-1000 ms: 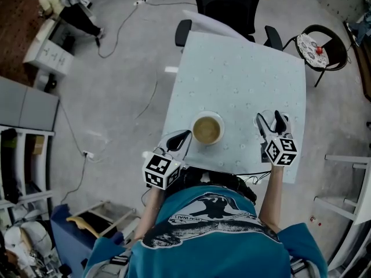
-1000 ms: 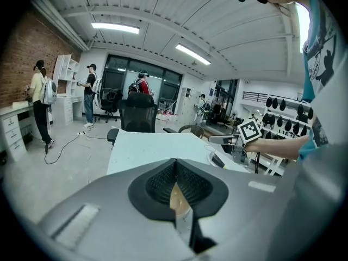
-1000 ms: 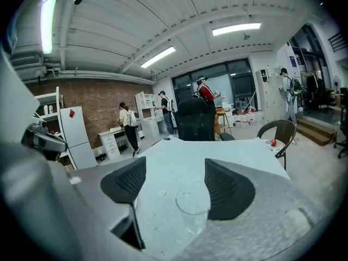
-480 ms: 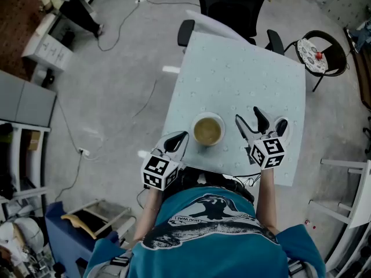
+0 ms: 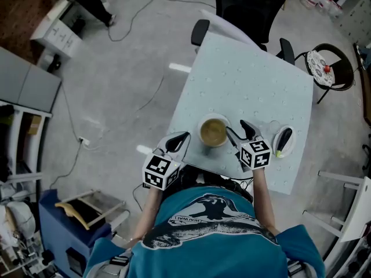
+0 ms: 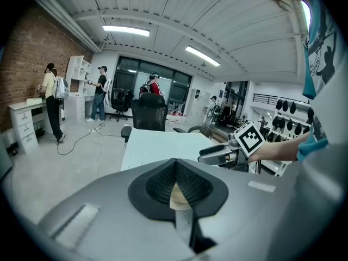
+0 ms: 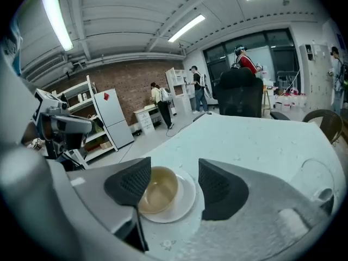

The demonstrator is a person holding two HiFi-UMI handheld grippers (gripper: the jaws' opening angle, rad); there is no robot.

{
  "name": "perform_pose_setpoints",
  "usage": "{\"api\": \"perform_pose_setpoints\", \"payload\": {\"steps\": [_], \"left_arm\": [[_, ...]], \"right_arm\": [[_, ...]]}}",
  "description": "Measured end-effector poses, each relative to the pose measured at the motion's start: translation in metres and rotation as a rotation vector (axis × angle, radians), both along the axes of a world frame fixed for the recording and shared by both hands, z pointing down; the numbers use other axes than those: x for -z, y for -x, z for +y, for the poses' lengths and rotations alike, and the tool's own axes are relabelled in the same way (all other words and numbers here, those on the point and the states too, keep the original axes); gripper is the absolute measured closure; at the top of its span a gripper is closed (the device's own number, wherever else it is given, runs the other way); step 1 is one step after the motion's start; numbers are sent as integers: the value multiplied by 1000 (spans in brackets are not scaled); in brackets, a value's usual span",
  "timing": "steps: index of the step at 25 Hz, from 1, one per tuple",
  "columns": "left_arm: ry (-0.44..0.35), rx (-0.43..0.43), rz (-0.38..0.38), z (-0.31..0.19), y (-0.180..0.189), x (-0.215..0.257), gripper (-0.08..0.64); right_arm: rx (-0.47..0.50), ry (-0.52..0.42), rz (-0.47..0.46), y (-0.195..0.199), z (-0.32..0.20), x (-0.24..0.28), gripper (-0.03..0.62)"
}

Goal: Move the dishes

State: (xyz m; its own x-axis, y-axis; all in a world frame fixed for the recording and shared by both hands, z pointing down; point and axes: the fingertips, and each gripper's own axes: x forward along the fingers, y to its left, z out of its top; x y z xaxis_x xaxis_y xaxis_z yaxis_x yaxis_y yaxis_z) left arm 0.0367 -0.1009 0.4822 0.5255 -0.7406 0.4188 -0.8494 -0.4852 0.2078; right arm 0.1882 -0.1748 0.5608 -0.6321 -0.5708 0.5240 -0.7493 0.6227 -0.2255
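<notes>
A tan bowl (image 5: 213,131) sits on a white plate (image 5: 202,122) near the table's front edge. The bowl (image 7: 157,189) and its plate (image 7: 185,199) also lie just ahead of the jaws in the right gripper view. My right gripper (image 5: 239,133) is open, right beside this plate, with its jaws either side of the near rim (image 7: 174,171) and nothing held. A second white plate (image 5: 289,146) holding a dark utensil lies further right. My left gripper (image 5: 177,140) is shut and hovers at the table's front left corner, apart from the dishes (image 6: 175,165).
The pale blue table (image 5: 249,80) has a black office chair (image 5: 246,4) at its far end and a round chair (image 5: 327,68) at the right. Cables run over the grey floor (image 5: 127,80). People stand by desks (image 6: 54,102) in the room's far part.
My right gripper has left the right-hand plate and moved left to the plate with the bowl, staying open. The left gripper has stayed where it was.
</notes>
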Motion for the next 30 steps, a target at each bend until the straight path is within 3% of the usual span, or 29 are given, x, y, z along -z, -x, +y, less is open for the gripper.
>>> {"api": "perform_pose_setpoints", "payload": {"steps": [6, 12, 18, 26, 30], "left_arm": [[-1, 50, -1, 3, 13, 1, 548], [7, 81, 0, 6, 25, -2, 548], [16, 110, -4, 10, 33, -5, 548], [33, 117, -4, 11, 39, -9, 548], [36, 110, -3, 10, 38, -9, 548]], "right_arm": [[65, 90, 71, 16, 6, -36, 328], [98, 187, 146, 23, 11, -72, 381], [114, 269, 244, 21, 23, -105, 491], [-13, 314, 159, 19, 11, -95, 577], [-18, 295, 158, 19, 2, -82, 579]]}}
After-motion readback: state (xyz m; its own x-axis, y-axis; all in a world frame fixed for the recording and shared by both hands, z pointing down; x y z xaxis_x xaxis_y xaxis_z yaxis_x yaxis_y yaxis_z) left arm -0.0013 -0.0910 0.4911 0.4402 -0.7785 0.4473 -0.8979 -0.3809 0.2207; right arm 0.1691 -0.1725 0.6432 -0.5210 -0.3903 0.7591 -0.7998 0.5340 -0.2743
